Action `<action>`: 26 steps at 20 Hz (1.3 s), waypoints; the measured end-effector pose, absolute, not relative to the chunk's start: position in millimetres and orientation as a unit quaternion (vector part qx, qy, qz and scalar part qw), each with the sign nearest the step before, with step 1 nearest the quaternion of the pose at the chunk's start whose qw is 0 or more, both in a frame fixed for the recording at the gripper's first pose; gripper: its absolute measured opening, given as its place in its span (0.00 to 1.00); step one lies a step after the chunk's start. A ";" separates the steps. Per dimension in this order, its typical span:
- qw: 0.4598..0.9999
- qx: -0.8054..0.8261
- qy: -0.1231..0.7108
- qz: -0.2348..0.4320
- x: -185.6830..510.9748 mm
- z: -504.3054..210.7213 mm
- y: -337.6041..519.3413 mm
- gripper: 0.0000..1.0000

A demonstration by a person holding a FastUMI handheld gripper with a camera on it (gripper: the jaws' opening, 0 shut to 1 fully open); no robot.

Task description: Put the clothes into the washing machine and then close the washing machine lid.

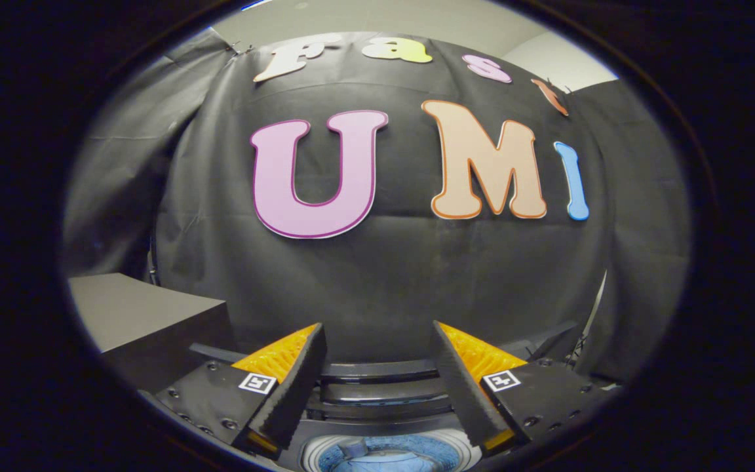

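Claw (377,367) fingers stand spread wide apart, nothing between them, tips raised toward the black cloth wall (384,275) at 12 o'clock. Below the fingers, at 6 o'clock, the washing machine (384,452) shows its round drum opening; blue clothes (384,455) lie inside the drum. The machine's dark rear panel (377,387) runs across between the two fingers. A grey box-like surface (135,308) sits beside the machine at 9 o'clock.

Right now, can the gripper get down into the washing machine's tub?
Probably yes: the gripper is open and holds nothing, the washing machine tub is open just below, and nothing lies between them.
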State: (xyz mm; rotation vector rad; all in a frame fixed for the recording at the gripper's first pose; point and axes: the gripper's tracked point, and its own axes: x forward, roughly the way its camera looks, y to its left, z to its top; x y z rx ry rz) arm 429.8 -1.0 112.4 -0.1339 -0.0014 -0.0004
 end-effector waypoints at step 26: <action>0.998 -0.066 0.016 0.004 400.6 102.5 -4.6 0.99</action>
